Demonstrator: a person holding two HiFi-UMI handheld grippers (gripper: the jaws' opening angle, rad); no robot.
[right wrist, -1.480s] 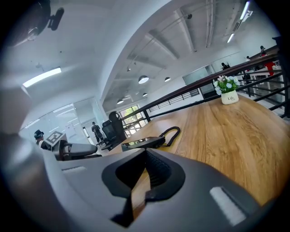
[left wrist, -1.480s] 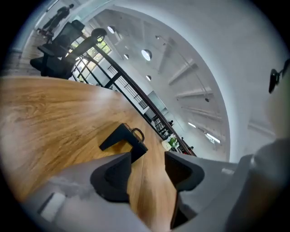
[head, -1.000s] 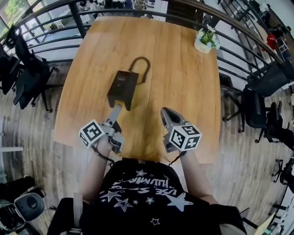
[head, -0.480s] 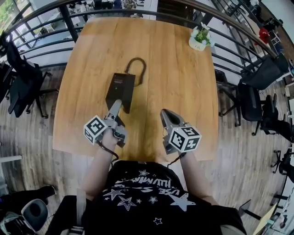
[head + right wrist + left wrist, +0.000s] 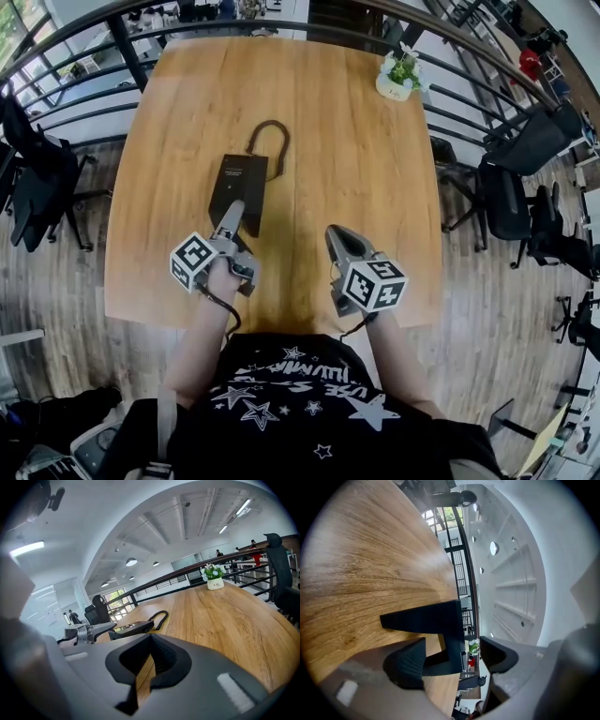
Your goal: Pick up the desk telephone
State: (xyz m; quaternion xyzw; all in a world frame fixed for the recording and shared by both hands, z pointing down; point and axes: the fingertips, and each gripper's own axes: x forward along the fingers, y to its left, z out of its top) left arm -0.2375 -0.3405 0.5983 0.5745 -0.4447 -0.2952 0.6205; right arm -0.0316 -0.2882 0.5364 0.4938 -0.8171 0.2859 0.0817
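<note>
open-plan office: swivel chairs (image 5: 506, 199), railing (image 5: 131, 47), desk phone (image 5: 236, 183)

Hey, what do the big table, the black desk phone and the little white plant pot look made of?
The large tan table: wood or veneer, satin, with long grain lines. The black wedge-shaped desk telephone: probably moulded plastic, matte, evenly dull. The small white plant pot: ceramic or plastic, too small to tell.

Around my wooden table (image 5: 375, 187), a curved black railing (image 5: 134, 52), plank floor (image 5: 487, 309), black office chairs (image 5: 37, 183), white lit ceiling (image 5: 154, 522).
</note>
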